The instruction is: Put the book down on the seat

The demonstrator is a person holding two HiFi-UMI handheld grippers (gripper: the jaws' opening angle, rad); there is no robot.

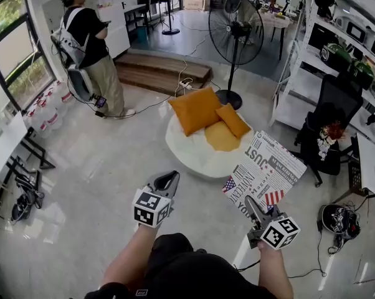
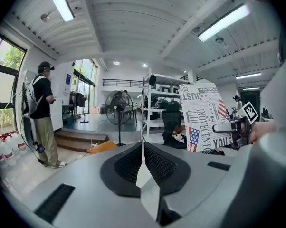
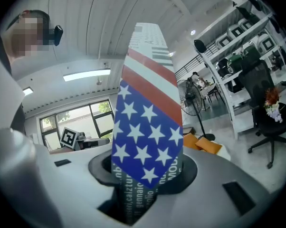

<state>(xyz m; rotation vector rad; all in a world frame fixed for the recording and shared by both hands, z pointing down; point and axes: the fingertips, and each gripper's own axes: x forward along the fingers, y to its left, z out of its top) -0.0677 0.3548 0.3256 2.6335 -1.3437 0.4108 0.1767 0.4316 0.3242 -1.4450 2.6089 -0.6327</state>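
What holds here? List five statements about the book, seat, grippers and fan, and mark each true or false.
1. The right gripper grips the book. True.
2. The book lies on the seat. False: it is held in the air, off the seat.
3. The left gripper holds a cushion. False: it is empty, fingers together.
4. Orange cushions lie on the seat. True.
5. The fan has toppled. False: it stands upright beyond the seat.

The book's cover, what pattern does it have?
The flat white book bears black lettering and stars-and-stripes flag patches, best in the head view.
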